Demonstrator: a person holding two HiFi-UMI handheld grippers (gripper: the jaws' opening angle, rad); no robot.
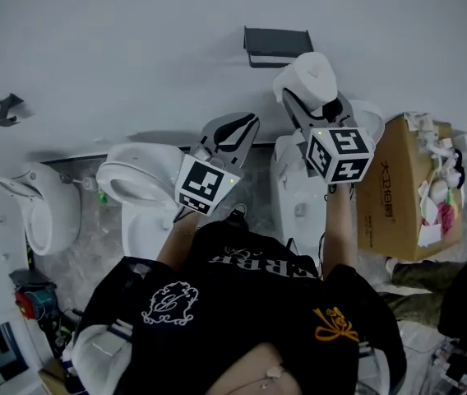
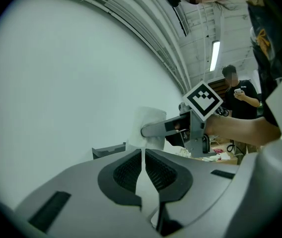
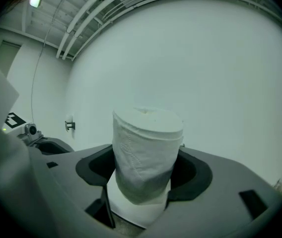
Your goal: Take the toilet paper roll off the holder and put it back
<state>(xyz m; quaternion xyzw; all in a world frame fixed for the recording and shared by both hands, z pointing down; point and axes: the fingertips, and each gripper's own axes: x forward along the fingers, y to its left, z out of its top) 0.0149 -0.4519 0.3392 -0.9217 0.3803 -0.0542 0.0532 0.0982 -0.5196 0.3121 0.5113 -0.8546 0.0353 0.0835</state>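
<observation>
Roll is off the wall. The right gripper (image 3: 146, 175) has the toilet paper roll (image 3: 146, 152) clamped across its waist, jaws pressing in from either side, the paper dented a little where they bite. The roll stands on end along the jaws, with one flat end facing the far wall. In the head view it sits just below and right of the dark holder (image 1: 276, 46), overlapping its edge. In the left gripper view holder (image 2: 108, 151) and roll (image 2: 148, 128) show a clear gap between them, so it is near but not mounted. A grip around the middle probably leaves both ends and the core free, which suits sliding it onto the bracket. I can't say from here which way the core must face. The left gripper (image 2: 144, 155) hangs lower and to the left. Its jaws are drawn nearly together with only a sliver of wall showing through and nothing between them, so it looks parked clear of the work. Below the holder, a white toilet (image 1: 135, 179) stands against the wall with a urinal (image 1: 40, 204) further left. A cardboard box (image 1: 398, 188) of scraps is on the right. Judged step is mid-task with the roll in hand beside the holder, and remounting is not yet done. The risk is squeezing the soft roll out of round.
</observation>
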